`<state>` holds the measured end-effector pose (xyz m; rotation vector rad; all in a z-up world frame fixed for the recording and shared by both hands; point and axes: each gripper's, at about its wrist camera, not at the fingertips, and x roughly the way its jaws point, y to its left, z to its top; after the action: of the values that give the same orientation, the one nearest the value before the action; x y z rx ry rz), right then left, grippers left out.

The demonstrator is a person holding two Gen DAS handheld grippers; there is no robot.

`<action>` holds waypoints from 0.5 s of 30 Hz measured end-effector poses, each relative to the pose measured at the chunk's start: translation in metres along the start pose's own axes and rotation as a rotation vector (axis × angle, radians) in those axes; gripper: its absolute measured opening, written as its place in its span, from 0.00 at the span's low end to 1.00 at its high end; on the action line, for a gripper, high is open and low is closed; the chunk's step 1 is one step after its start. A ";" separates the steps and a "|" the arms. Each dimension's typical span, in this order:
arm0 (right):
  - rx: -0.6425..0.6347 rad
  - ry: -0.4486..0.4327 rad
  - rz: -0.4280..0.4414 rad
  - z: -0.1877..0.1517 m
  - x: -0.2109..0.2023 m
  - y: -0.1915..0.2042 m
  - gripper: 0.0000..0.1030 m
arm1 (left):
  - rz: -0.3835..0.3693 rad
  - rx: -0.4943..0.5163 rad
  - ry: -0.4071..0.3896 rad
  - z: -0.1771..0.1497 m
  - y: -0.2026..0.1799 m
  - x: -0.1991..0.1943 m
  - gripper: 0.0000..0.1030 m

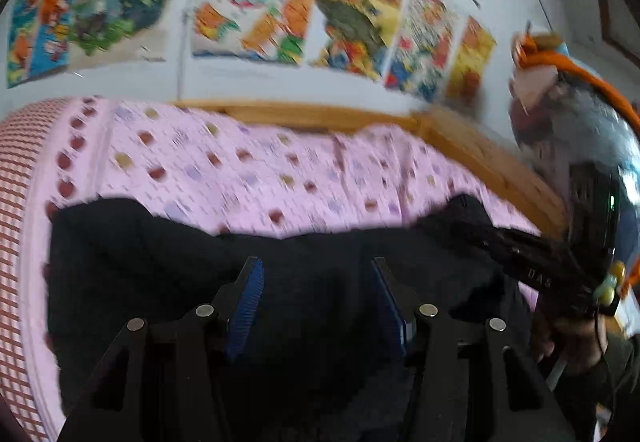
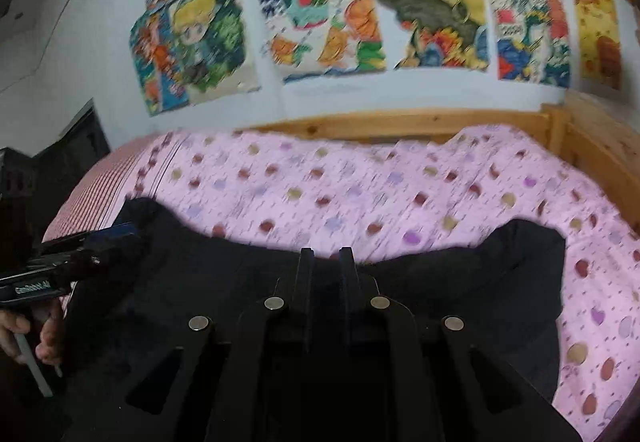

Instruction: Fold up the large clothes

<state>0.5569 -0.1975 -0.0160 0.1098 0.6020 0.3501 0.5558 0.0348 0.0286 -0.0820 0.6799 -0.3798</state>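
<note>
Black garment (image 2: 224,306) spans both views; left hand-held gripper (image 1: 316,282) gapes empty, right hand-held gripper (image 2: 326,254) nearly closed.

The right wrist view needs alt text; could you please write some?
The shut right gripper points over a black garment spread on a pink dotted bedsheet. The left gripper enters at left; cartoon posters cover the wall.

free: the spotted pink sheet (image 2: 360,186) beyond the black garment (image 2: 460,282) is left bare | blocked far: wooden bed rail (image 2: 400,124), wall with posters (image 2: 320,10) | blocked right: wooden side rail (image 2: 592,138) | left: dark furniture (image 2: 68,150) is seen beside the bed
</note>
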 end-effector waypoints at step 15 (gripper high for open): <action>-0.154 0.232 0.008 -0.044 0.037 0.007 0.10 | 0.160 0.336 0.218 -0.049 -0.034 0.038 0.51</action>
<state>0.5580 -0.1775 -0.0709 -0.0772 0.8018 0.4193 0.5414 -0.0086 -0.0255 0.3350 0.8227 -0.3468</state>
